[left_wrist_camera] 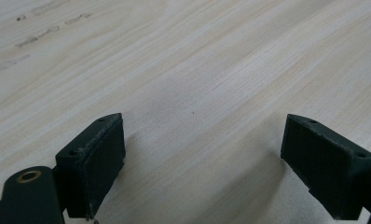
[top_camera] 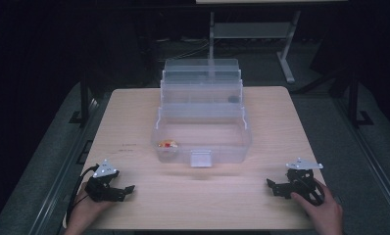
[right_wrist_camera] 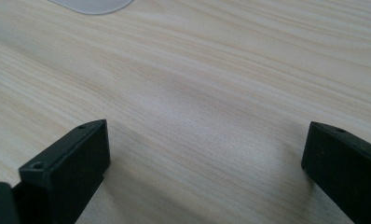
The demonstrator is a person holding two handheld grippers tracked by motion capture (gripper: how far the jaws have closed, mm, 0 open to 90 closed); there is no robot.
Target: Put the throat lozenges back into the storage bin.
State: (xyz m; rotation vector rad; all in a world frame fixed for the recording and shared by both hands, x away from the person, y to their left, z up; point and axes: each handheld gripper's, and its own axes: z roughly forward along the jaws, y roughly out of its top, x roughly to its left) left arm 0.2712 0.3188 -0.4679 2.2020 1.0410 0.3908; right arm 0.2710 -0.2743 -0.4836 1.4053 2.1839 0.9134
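**No readable text on the table**

No word, number, brand or sign can be read here. The wooden table (top_camera: 134, 117) carries a few faint dark marks (top_camera: 129, 146) left of the clear plastic box (top_camera: 203, 142). The same marks (left_wrist_camera: 37, 36) appear in the left gripper view, at the upper left, but they are too blurred to tell letters. The box itself carries no label that can be read.

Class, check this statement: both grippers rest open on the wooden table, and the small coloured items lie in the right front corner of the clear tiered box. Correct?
Not quite. In the high view the coloured items lie in the left front corner of the clear tiered box. Left gripper and right gripper are indeed open on the table.
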